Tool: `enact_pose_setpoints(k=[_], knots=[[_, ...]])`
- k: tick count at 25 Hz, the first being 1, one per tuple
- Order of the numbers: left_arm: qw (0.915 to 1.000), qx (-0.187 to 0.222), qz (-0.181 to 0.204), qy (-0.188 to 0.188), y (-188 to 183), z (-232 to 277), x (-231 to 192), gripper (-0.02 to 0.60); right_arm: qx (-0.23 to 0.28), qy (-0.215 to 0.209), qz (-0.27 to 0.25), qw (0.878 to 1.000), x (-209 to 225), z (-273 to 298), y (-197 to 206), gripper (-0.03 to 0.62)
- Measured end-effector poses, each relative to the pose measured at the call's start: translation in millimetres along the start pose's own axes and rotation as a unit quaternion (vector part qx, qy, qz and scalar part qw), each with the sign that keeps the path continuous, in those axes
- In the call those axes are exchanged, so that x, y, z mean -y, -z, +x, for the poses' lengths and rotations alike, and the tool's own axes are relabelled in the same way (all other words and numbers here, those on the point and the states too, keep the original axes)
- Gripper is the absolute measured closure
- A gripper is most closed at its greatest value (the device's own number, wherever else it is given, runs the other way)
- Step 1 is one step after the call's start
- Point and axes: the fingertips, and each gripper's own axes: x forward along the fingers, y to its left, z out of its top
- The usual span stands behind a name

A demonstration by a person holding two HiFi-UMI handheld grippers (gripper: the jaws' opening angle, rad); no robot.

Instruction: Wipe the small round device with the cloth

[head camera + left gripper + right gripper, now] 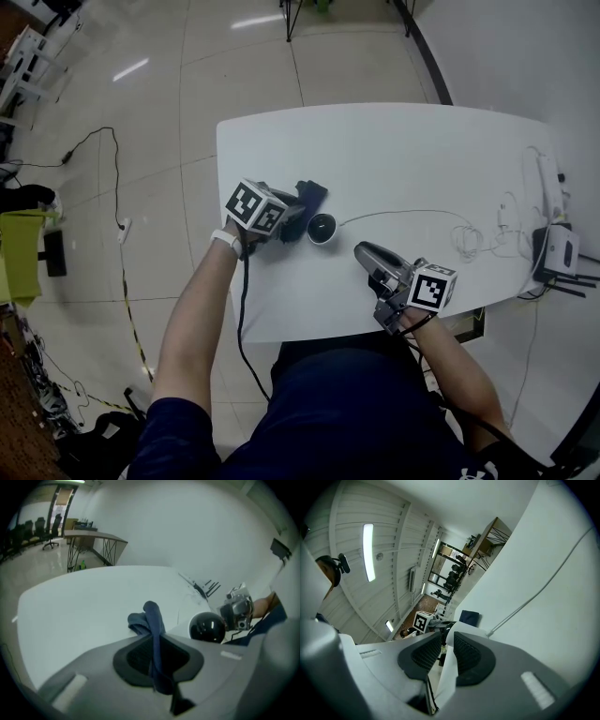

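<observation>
Beside the glossy black round device (322, 228), left gripper (296, 216) pinches blue cloth (312, 195); right gripper (366, 253) ajar, seemingly empty

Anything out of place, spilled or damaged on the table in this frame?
Nothing stands out. The small round device sits upright on the white table, and the cloth is clamped in the jaws of the left gripper beside it.

Soft cloth, shiny dome, matt plastic

My cloth (152, 617) is soft, limp, matt fabric. The device (207, 627) has a glossy black dome that mirrors the lights. The table (375, 159) is smooth and white. My left gripper (153, 641) is matt grey plastic with black ribbed pads (136, 657).
</observation>
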Motion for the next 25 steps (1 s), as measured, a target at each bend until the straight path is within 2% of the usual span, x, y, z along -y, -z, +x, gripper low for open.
enact_pose_setpoints(k=[3, 5, 7, 9, 12, 15, 17, 19, 25], knots=[[0.998, 0.03, 0.026, -0.051, -9, -24, 5, 0.545, -0.003, -0.01, -0.004, 1.0, -5, -2, 1, 0.507], [0.9952, 0.052, 0.054, -0.063, -18, -45, 19, 0.545, -0.003, -0.012, -0.008, 1.0, -7, -5, 1, 0.507], [0.9906, 0.065, 0.102, -0.063, -26, -66, 38, 0.545, -0.001, -0.013, -0.01, 1.0, -8, -8, 0, 0.507], [0.9816, 0.056, 0.171, -0.064, -32, -81, 58, 0.545, 0.002, -0.015, -0.01, 1.0, -8, -11, -1, 0.507], [0.9614, 0.012, 0.272, -0.043, -36, -92, 98, 0.545, 0.008, -0.016, -0.008, 1.0, -6, -14, -4, 0.508], [0.9442, -0.03, 0.328, 0.001, -35, -88, 131, 0.545, 0.012, -0.015, -0.009, 1.0, -8, -12, -6, 0.508], [0.9358, -0.061, 0.346, 0.023, -32, -77, 134, 0.545, 0.015, -0.016, -0.008, 1.0, -9, -10, -7, 0.508], [0.9311, -0.087, 0.352, 0.038, -33, -69, 126, 0.545, 0.015, -0.017, -0.006, 1.0, -9, -8, -5, 0.508], [0.9327, -0.13, 0.323, 0.094, -54, -52, 84, 0.545, 0.017, 0.007, 0.011, 1.0, 1, -11, 3, 0.508]])
